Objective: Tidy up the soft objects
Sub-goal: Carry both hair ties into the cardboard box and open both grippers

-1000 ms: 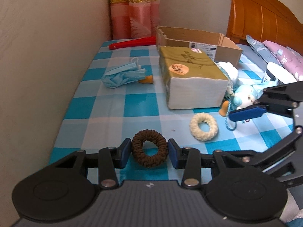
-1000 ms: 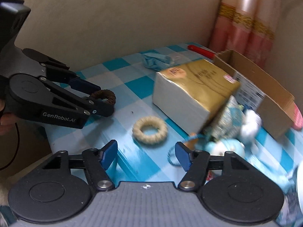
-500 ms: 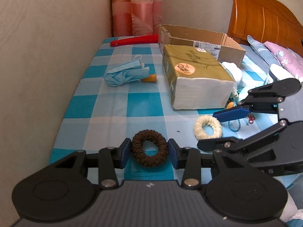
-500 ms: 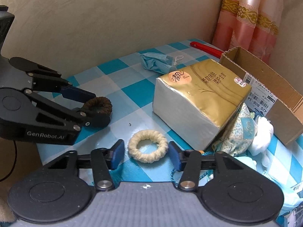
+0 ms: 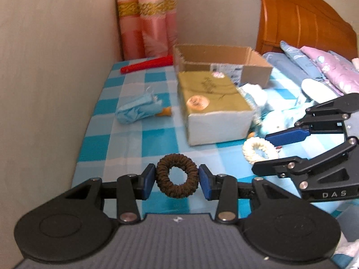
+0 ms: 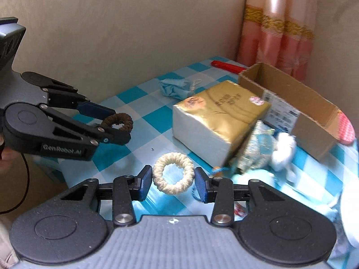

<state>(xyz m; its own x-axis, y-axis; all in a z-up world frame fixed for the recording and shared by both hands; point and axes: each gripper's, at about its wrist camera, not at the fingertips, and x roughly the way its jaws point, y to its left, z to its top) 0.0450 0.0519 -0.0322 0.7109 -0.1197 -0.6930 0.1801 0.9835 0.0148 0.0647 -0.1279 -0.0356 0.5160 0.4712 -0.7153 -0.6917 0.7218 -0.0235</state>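
While clamped on brown scrunchie (image 5: 177, 176) at lower centre, left gripper (image 5: 177, 179) lifted off cloth. Right gripper (image 6: 172, 182) brackets cream scrunchie (image 6: 173, 173), contact unclear. Risk: elastic ring squirts out under uneven squeeze.

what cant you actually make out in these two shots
- Inside of the cardboard box: its walls hide the contents in both views.
- Plush toy pile: motion blur in the right wrist view, partly hidden by the tissue pack in the left.
- Label print on the box: too small and blurred.
- Whether the right gripper squeezes the cream scrunchie or merely touches it.
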